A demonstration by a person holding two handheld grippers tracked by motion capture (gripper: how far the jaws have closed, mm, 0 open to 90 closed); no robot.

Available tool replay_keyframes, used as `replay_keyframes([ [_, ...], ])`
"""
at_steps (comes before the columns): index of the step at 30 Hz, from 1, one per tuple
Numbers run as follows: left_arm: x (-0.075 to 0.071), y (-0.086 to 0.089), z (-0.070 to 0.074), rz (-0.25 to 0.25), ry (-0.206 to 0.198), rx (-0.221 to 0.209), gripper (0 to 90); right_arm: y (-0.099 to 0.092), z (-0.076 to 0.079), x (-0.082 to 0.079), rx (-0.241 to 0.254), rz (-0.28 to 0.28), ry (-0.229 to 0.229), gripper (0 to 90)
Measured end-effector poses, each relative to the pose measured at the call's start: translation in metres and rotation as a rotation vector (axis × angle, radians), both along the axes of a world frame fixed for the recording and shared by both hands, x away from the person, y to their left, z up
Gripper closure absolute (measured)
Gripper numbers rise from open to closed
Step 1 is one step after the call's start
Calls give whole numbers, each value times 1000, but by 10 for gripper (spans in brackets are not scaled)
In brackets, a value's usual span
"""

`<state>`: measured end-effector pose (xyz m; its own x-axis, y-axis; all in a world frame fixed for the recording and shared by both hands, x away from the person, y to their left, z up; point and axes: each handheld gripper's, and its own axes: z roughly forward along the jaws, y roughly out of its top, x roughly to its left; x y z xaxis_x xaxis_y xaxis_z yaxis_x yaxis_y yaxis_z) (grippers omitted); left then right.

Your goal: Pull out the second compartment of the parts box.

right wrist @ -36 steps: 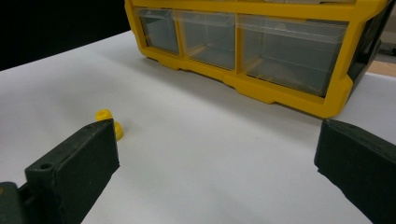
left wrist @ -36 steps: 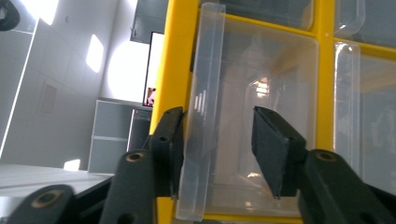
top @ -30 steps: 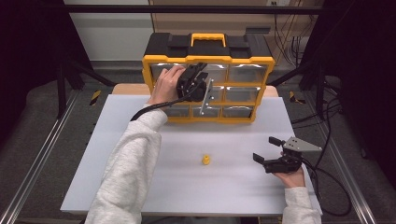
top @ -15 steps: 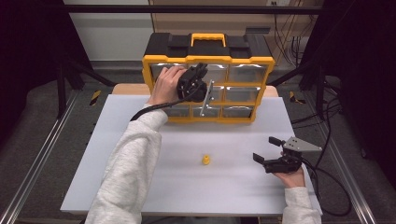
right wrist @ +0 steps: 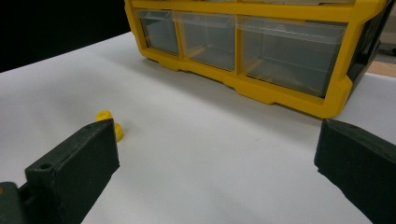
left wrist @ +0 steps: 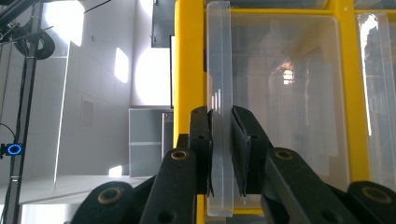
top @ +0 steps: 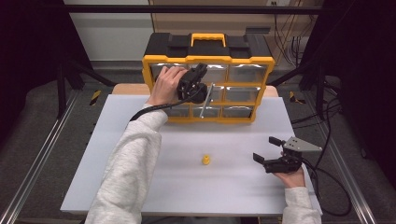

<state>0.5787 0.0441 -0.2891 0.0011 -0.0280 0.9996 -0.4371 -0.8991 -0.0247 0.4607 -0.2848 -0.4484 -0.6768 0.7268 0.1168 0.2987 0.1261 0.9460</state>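
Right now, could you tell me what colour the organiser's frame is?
Yellow; the organiser's frame shows best in the right gripper view.

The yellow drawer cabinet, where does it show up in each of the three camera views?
High view: yellow drawer cabinet stands top centre, at the table's far edge.
Left gripper view: its yellow frame runs upright through the middle, a clear drawer pull between the jaws.
Right gripper view: its bottom drawer row crosses the top.
Shared landmark: the clear drawer fronts in yellow framing.

Person with two handheld grippers
Light grey fleece sleeves [top: 126, 172]; black grippers had brass-coloured pivot screws [left wrist: 180, 155], black cables [top: 154, 108], a grey three-cornered plate [top: 299, 145].
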Motion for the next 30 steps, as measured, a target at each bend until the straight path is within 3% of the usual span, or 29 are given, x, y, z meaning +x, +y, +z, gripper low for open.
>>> replay_keyframes([
  [30,-19,5,-3,-24,-31,11,791,0,0,0,-1,2,1,3],
])
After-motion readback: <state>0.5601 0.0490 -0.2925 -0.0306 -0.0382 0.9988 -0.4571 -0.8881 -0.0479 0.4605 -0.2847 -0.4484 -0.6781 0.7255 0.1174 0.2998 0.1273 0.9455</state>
